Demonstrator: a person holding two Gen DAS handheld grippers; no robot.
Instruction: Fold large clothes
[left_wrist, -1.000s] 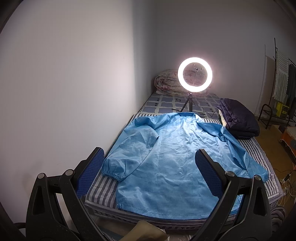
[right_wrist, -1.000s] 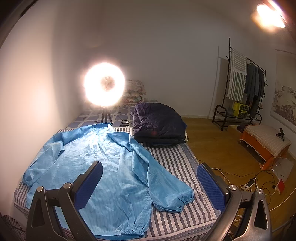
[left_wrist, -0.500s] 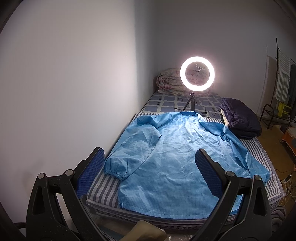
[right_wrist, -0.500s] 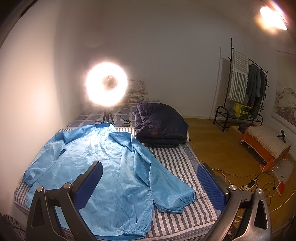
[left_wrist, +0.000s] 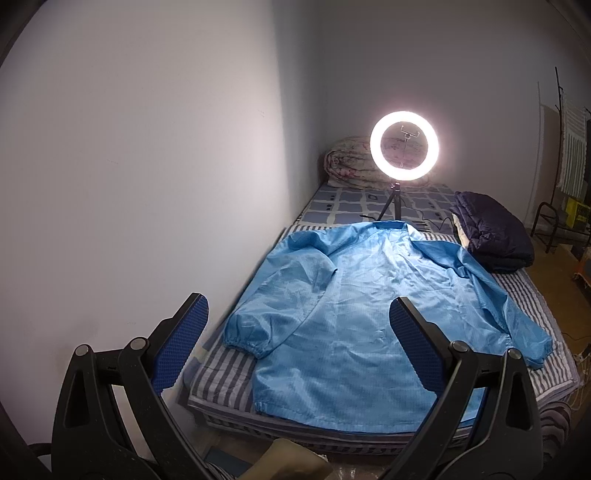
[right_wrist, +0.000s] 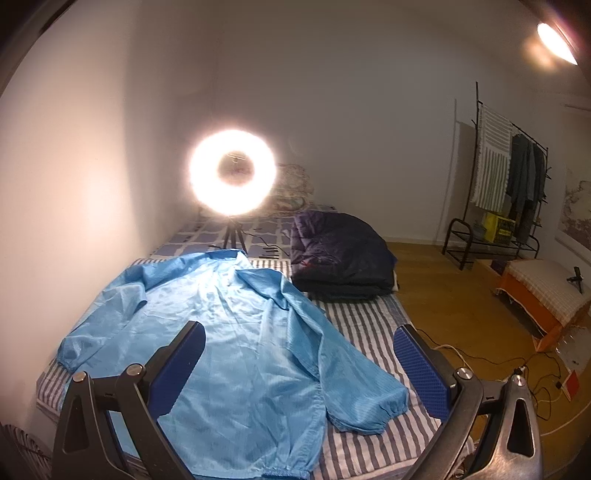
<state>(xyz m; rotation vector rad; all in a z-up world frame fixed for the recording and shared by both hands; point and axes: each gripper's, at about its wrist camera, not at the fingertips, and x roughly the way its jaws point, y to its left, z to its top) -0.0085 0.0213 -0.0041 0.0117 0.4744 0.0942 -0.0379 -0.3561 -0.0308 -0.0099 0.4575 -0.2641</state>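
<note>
Two tools — left tool (left_wrist: 297, 343), right tool (right_wrist: 299, 358) — gape above blue coat (left_wrist: 369, 314).

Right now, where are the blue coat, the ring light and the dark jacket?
Blue coat (left_wrist: 373, 314): left wrist view, middle of its back panel.
Ring light (left_wrist: 404, 174): left wrist view, lower arc of the glowing ring.
Dark jacket (right_wrist: 343, 254): right wrist view, top of the folded pile.

You see a blue jacket (left_wrist: 369, 314) of thin, slightly shiny cloth on striped bedding (right_wrist: 369, 332), beside a matt wooden floor (right_wrist: 461, 325).
</note>
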